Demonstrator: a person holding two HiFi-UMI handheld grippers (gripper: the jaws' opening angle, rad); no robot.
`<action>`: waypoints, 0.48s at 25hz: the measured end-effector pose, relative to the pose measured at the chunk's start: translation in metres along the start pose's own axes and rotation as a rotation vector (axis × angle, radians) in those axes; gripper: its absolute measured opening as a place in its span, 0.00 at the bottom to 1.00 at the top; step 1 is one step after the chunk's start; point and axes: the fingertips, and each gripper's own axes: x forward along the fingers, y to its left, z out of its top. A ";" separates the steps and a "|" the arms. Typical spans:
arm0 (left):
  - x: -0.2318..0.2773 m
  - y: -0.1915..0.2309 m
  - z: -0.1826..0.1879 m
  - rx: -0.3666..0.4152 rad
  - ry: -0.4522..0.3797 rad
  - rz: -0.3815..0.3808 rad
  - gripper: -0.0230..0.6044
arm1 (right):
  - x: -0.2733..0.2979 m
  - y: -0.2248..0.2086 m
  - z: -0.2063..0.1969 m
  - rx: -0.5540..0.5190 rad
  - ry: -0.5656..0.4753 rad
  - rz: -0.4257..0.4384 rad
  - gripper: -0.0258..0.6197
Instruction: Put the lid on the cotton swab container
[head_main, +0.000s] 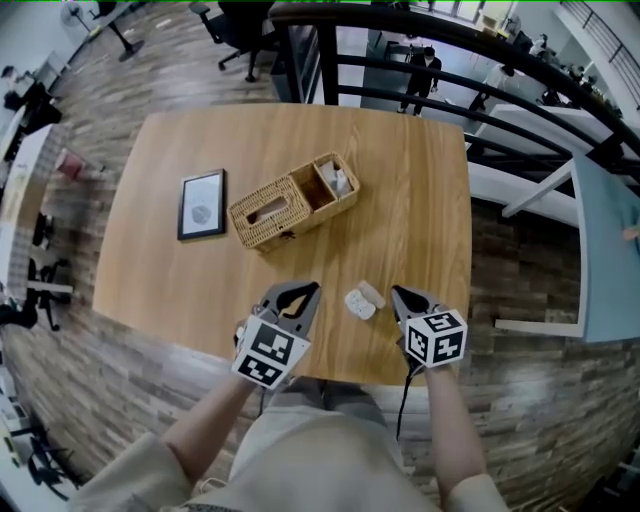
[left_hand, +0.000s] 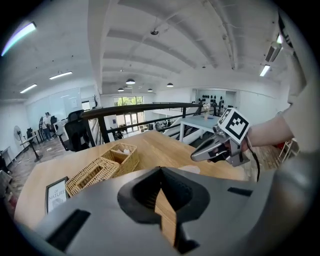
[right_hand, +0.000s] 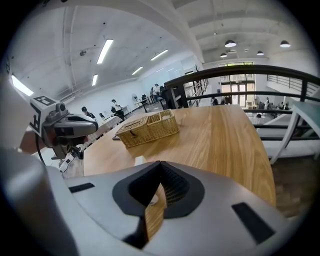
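Head view: cotton swab container (head_main: 359, 305) and lid (head_main: 372, 293) lie touching, close to the tabletop's (head_main: 420, 200) near edge. They are too small to be sure which is which. The pair's long axis runs near-left to far-right. Left gripper (head_main: 306, 288) and right gripper (head_main: 400, 293) flank them, both near. Bare wood reaches to the wicker basket (head_main: 293, 200) at centre. The picture frame (head_main: 202, 205) is toward the left edge.

Left gripper view: left gripper (left_hand: 161, 168) jaws pressed together, empty. White piece (left_hand: 190, 170) sits just past the tips.

Right gripper view: right gripper (right_hand: 160, 162) jaws pressed together, empty. Right edge side is bare.
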 end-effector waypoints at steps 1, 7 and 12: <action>0.003 0.003 -0.004 -0.003 0.010 -0.001 0.07 | 0.004 -0.002 -0.003 0.015 0.002 -0.004 0.08; -0.001 0.013 -0.017 -0.045 0.022 0.011 0.07 | 0.017 0.011 -0.012 0.034 0.039 0.026 0.08; -0.013 0.015 -0.022 -0.055 0.031 0.006 0.07 | 0.017 0.044 -0.016 -0.021 0.071 0.083 0.08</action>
